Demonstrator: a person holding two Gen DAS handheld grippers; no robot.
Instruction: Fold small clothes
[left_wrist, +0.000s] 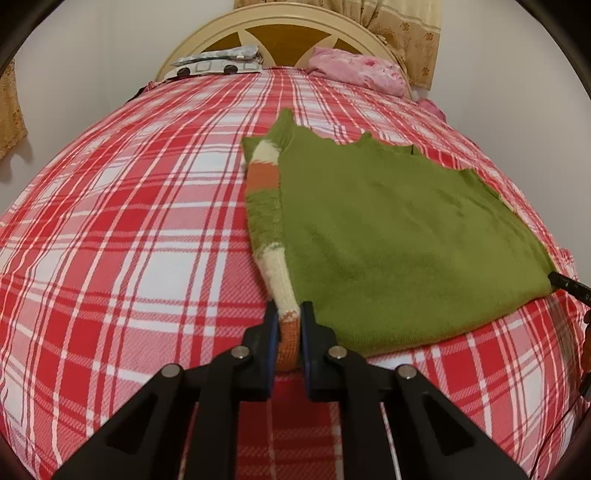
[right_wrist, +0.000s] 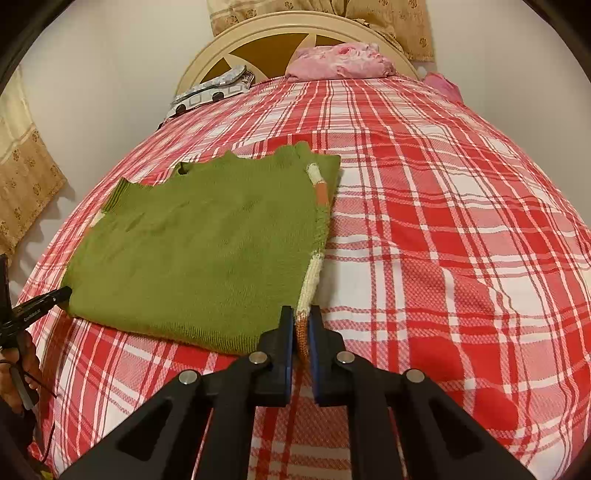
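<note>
Green knit sweater (left_wrist: 399, 236), both tools (left_wrist: 289, 325) clamping corners

warm, even indoor light; strong fisheye bend in both views

no hard glare anywhere; the plaid bedspread (left_wrist: 129, 221) bulges like a dome and its straight checks curve toward the black corners of each frame. soft shadows fall on the wall beside the curtain (right_wrist: 26, 177) and under the near hem of the green sweater (left_wrist: 388, 229). the knit looks slightly smeared and soft in the left wrist view, crisper in the right. the near black fingers (right_wrist: 284, 332) stay fairly sharp, with small highlights on their metal pins.
</note>
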